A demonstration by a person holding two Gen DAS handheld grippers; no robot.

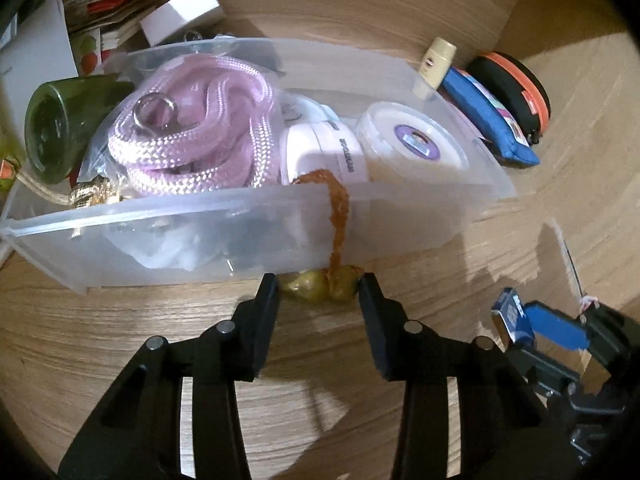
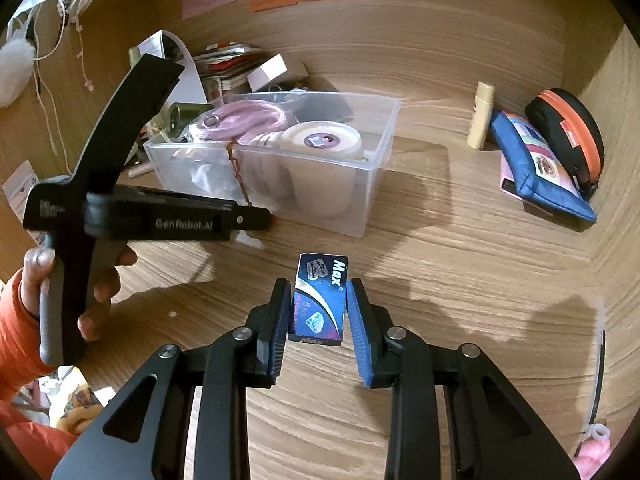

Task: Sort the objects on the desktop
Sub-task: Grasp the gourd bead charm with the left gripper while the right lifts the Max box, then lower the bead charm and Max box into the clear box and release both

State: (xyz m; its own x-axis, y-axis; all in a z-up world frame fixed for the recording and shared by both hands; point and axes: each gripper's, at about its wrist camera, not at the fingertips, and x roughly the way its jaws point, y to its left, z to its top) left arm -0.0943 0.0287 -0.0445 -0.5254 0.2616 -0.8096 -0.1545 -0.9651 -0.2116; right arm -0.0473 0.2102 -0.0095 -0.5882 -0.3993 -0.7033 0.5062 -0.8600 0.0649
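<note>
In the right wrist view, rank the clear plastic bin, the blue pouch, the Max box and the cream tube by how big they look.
Largest to smallest:
1. clear plastic bin
2. blue pouch
3. Max box, though it sits nearest the camera, so its rank is unsure
4. cream tube

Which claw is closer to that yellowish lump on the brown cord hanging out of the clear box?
Left. The left claw has the yellowish lump between its fingertips, at the foot of the clear box. The right claw is off to the side, gripping a small blue packet.
</note>
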